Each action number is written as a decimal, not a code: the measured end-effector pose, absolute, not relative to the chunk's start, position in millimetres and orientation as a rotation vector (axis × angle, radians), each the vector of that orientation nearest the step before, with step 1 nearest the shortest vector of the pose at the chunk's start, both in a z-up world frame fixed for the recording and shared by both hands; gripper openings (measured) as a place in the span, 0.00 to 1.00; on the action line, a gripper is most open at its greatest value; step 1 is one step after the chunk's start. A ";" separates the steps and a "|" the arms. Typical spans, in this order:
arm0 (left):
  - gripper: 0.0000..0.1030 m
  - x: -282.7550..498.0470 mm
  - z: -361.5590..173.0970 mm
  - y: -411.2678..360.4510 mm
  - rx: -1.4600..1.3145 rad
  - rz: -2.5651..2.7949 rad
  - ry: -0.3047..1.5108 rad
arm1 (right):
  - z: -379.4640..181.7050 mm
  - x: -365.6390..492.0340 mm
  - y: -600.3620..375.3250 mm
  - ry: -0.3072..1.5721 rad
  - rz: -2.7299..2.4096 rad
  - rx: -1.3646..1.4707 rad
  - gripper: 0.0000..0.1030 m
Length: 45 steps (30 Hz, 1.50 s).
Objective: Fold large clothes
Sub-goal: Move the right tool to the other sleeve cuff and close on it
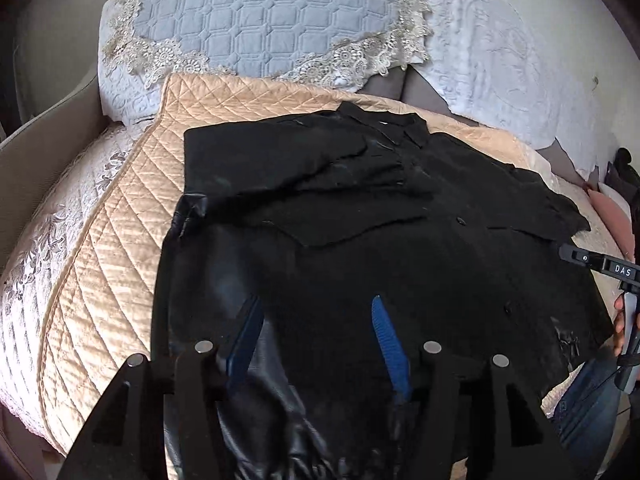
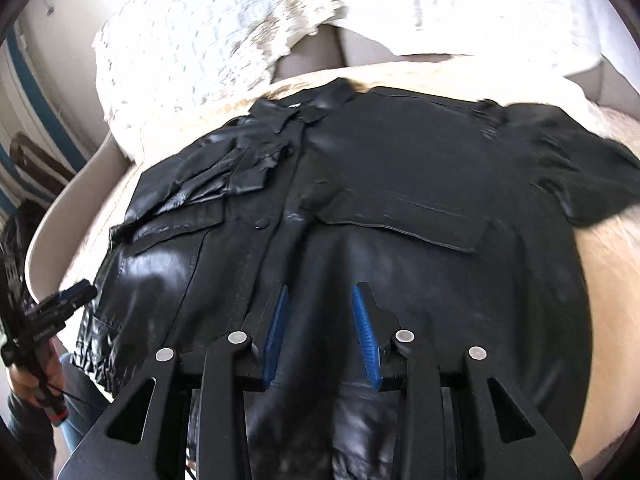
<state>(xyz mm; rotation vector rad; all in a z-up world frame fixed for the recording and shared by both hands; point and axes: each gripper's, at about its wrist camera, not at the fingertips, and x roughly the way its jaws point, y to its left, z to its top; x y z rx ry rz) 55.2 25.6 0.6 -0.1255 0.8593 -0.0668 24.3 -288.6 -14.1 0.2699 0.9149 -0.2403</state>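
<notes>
A black leather jacket (image 1: 360, 208) lies spread, front up, on a beige quilted cover (image 1: 112, 240), its collar at the far end. One sleeve is folded across the chest (image 2: 200, 184). My left gripper (image 1: 316, 300) hovers over the jacket's near hem, its blue pads (image 1: 388, 344) wide apart with only the flat jacket below them. My right gripper (image 2: 320, 288) hangs over the near middle of the jacket (image 2: 400, 184), its pads (image 2: 366, 336) apart and a low ridge of leather beneath the gap. Each gripper shows at the edge of the other's view: the right one (image 1: 572, 254), the left one (image 2: 80, 292).
A blue-grey quilted pillow with lace trim (image 1: 260, 20) and a white embroidered pillow (image 1: 500, 72) stand behind the jacket. A curved bed frame (image 1: 40, 152) runs along the left. A person's jeans (image 1: 592, 400) and a hand (image 2: 24, 376) are at the near edge.
</notes>
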 end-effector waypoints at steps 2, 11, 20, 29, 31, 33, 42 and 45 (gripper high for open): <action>0.66 57.8 5.0 17.7 -0.129 -0.079 0.851 | -10.3 17.4 -300.5 0.897 -0.266 0.290 0.42; 0.75 91.5 10.8 2.7 -0.131 -0.057 0.835 | -3.0 -4.0 -385.6 0.817 -0.389 0.465 0.43; 0.75 131.2 -20.5 10.6 -0.137 0.025 0.887 | 3.8 -28.2 -505.5 0.705 -0.629 0.583 0.49; 0.75 140.5 -50.4 26.3 -0.180 0.053 0.912 | -20.5 -48.7 -635.9 0.579 -0.834 0.826 0.55; 0.76 141.0 -52.4 23.9 -0.167 0.057 0.912 | -22.1 -46.0 -647.7 0.550 -0.834 0.835 0.55; 0.76 141.5 -54.5 23.5 -0.166 0.059 0.914 | -21.8 -40.6 -658.5 0.529 -0.852 0.844 0.55; 0.78 142.7 -57.5 22.1 -0.151 0.063 0.911 | 49.0 -17.0 -624.9 0.507 -0.812 0.661 0.03; 0.78 143.1 -57.8 21.9 -0.145 0.065 0.911 | 87.3 8.2 -581.6 0.483 -0.675 0.569 0.03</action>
